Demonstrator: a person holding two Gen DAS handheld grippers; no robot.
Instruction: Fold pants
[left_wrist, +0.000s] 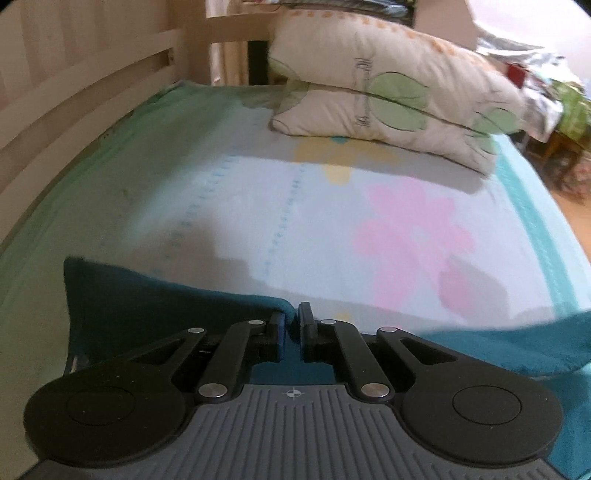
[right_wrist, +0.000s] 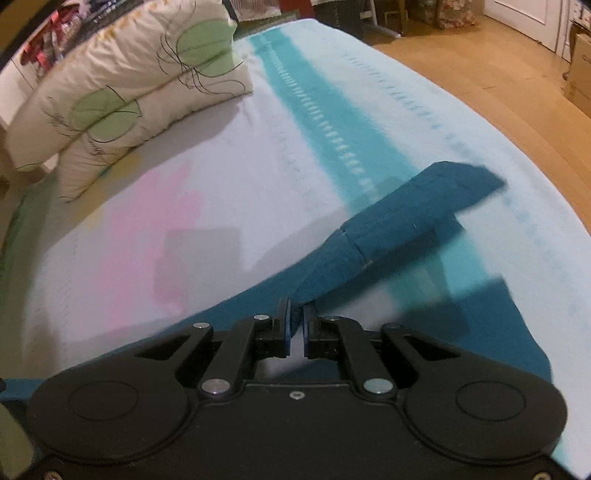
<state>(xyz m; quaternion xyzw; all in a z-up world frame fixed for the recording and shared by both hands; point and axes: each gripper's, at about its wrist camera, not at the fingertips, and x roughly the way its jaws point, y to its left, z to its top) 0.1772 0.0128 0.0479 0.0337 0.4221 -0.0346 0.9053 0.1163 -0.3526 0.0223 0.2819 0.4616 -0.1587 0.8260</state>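
The teal pants (left_wrist: 147, 306) lie on the bed and hang from both grippers. My left gripper (left_wrist: 291, 321) is shut on an edge of the pants, with the cloth pinched between its fingers and lifted off the sheet. More teal cloth shows at the right of the left wrist view (left_wrist: 535, 343). My right gripper (right_wrist: 295, 325) is shut on another edge of the pants (right_wrist: 399, 229), which rise from the sheet toward its fingers and trail off to the right, casting a shadow below.
A bed sheet (left_wrist: 314, 206) with pink and yellow flowers and a teal stripe (right_wrist: 332, 129) covers the bed. Two stacked leaf-print pillows (left_wrist: 391, 85) lie at the far end. A wooden bed rail (left_wrist: 74, 92) runs on the left. Wooden floor (right_wrist: 498, 85) lies past the right edge.
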